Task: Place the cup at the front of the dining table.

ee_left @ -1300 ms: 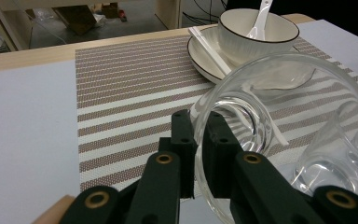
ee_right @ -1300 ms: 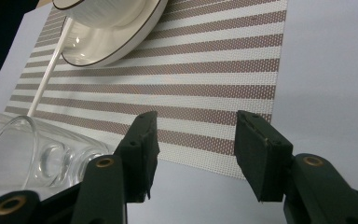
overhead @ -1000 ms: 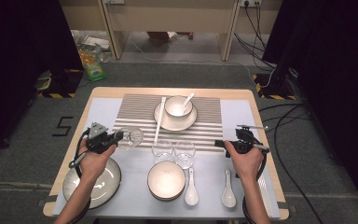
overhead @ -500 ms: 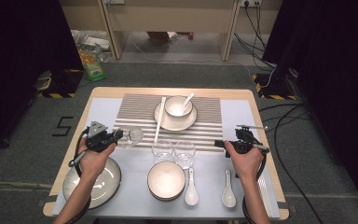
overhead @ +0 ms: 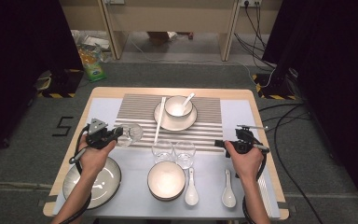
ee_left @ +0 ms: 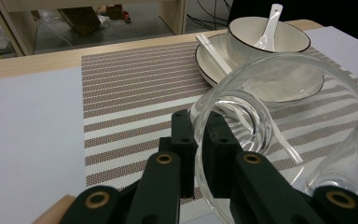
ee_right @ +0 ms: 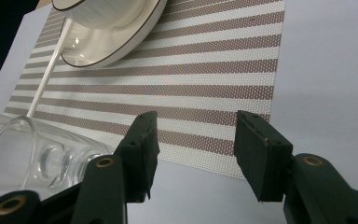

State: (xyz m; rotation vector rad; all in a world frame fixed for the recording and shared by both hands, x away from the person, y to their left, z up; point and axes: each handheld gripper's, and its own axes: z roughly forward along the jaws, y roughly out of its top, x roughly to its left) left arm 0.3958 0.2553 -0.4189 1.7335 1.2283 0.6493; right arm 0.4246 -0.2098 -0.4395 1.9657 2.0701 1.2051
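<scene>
Striped placemat point(overhead: 205, 122) on your table holds a white bowl with a white spoon inside point(overhead: 179, 105). Your left gripper point(overhead: 113, 135) pinches the rim of the empty clear glass cup point(overhead: 129, 134), tipped over the mat's near left corner. Your right gripper point(ee_right: 193, 151) is open, holding nothing.

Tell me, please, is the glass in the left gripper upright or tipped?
Tipped: the glass lies nearly sideways, rim pinched in the left gripper, its mouth facing the camera.
</scene>
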